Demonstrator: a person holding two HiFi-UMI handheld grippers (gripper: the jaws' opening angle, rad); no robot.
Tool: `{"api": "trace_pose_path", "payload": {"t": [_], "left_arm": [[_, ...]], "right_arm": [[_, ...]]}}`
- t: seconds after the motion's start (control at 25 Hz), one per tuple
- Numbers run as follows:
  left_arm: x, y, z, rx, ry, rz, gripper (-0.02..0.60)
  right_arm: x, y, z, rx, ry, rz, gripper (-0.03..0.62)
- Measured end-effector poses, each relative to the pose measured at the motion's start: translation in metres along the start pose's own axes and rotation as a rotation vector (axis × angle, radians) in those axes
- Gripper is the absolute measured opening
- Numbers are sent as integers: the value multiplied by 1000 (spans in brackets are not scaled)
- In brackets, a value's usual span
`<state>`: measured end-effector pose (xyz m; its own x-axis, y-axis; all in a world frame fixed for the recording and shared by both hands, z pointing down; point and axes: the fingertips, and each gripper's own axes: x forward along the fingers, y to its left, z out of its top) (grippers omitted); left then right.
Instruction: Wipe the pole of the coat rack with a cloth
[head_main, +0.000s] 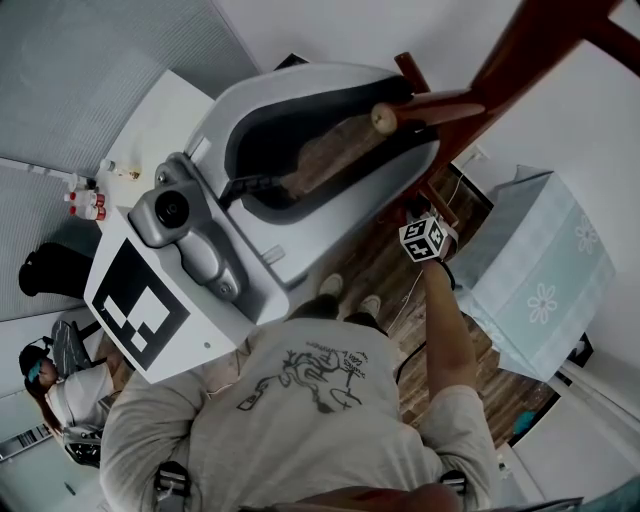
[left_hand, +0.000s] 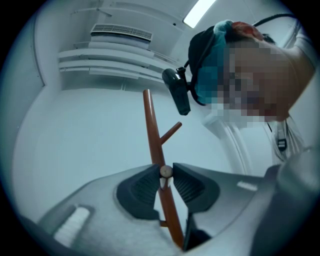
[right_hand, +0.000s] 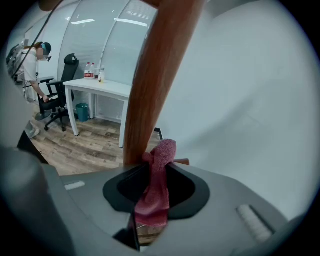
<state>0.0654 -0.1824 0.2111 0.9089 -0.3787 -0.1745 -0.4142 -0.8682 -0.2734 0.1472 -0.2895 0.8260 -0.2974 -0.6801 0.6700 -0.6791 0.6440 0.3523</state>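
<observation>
The coat rack's brown wooden pole (head_main: 530, 45) rises at the top right of the head view. One of its pegs (head_main: 340, 150) lies between the jaws of my left gripper (head_main: 385, 120), which is shut on it. In the left gripper view the peg's round end (left_hand: 166, 171) sits at the jaw tips, with the pole (left_hand: 151, 125) slanting up behind. My right gripper (right_hand: 157, 167) is shut on a red cloth (right_hand: 156, 190), whose bunched top touches the pole (right_hand: 160, 75). In the head view its marker cube (head_main: 425, 238) shows lower down beside the pole.
A white wall stands behind the rack. A pale blue flowered box (head_main: 540, 270) is at the right on the wood floor. A white table (right_hand: 107, 89) with bottles (right_hand: 90, 72), an office chair (right_hand: 60, 95) and a person (right_hand: 32, 65) are at the far left.
</observation>
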Motion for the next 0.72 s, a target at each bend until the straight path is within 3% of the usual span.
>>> {"api": "trace_pose_path", "payload": {"t": [0.48, 0.6, 0.72], "left_arm": [[0, -1, 1, 2, -13, -12, 83], [-5, 0, 3, 8, -22, -21, 83], [-10, 0, 5, 0, -25, -24, 83]], "right_arm": [[-10, -63, -2, -1, 46, -84, 106], [-26, -72, 14, 29, -8, -102, 106], [-54, -75, 46, 68, -157, -83, 106]]}}
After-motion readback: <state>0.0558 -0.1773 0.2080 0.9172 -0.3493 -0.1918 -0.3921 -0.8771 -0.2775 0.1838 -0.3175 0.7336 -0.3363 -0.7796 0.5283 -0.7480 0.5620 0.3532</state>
